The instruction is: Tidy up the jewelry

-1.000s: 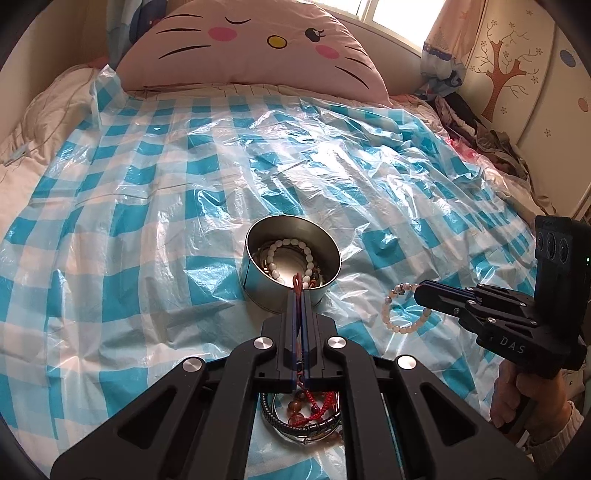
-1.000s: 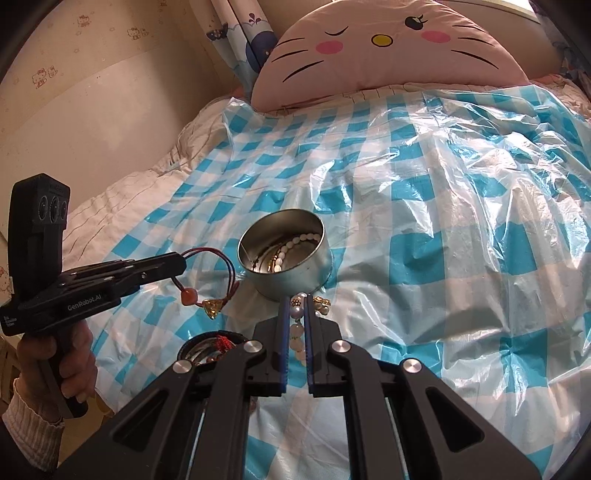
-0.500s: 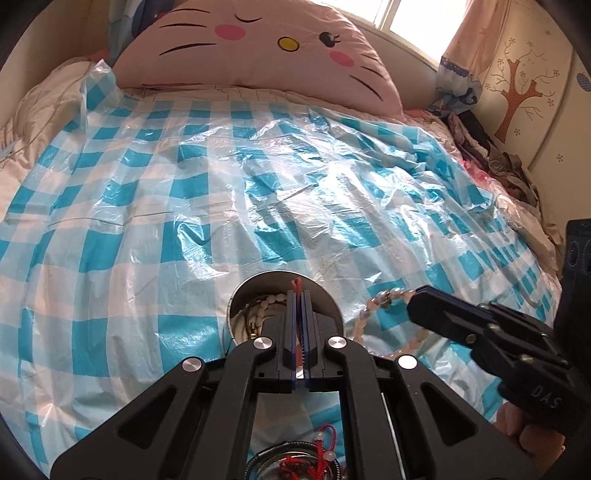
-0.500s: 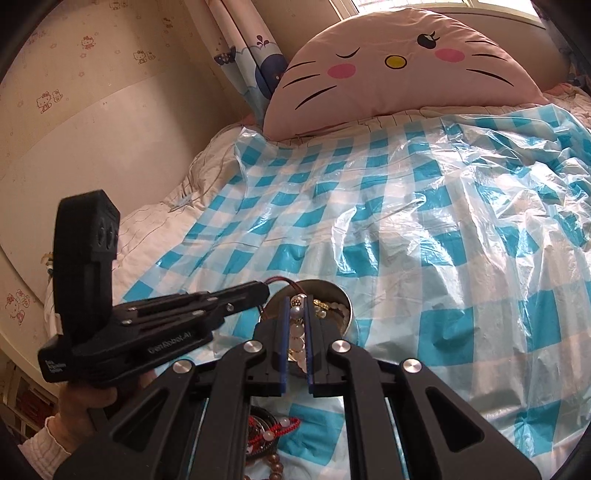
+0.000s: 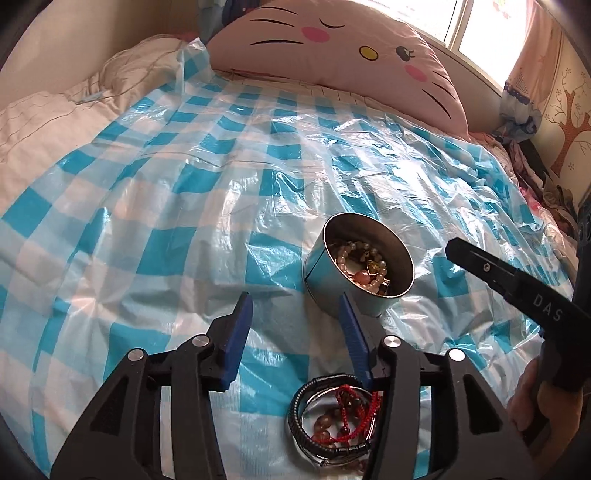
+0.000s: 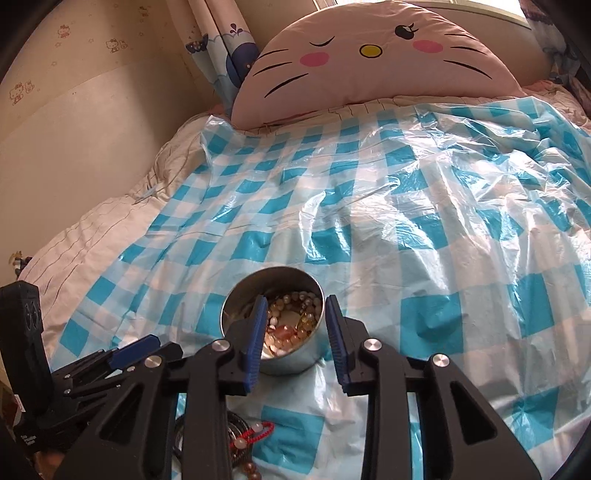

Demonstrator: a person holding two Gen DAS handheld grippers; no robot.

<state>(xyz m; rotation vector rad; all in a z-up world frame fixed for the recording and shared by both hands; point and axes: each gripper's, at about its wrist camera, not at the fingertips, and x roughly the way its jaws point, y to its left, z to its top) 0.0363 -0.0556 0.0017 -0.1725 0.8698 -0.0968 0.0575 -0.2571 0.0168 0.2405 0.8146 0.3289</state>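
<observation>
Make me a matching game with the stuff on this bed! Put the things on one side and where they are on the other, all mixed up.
Things:
1. round metal tin
2. cat-face pillow
3. pile of bracelets
4. checked plastic sheet

Places:
A. at the head of the bed
B. spread over the bed
C. on the sheet, bead bracelets inside it
D. loose on the sheet, below the left gripper

Pairs: 1-C, 2-A, 3-D, 4-B

Sunlit window (image 5: 476, 26) behind a bed (image 5: 44, 110); cartoon-patterned beige wall (image 6: 74, 92).

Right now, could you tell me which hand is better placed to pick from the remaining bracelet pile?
Probably left: its tongs, opening and empty, hang beside the pile; the right tongs sit over the tin.
</observation>
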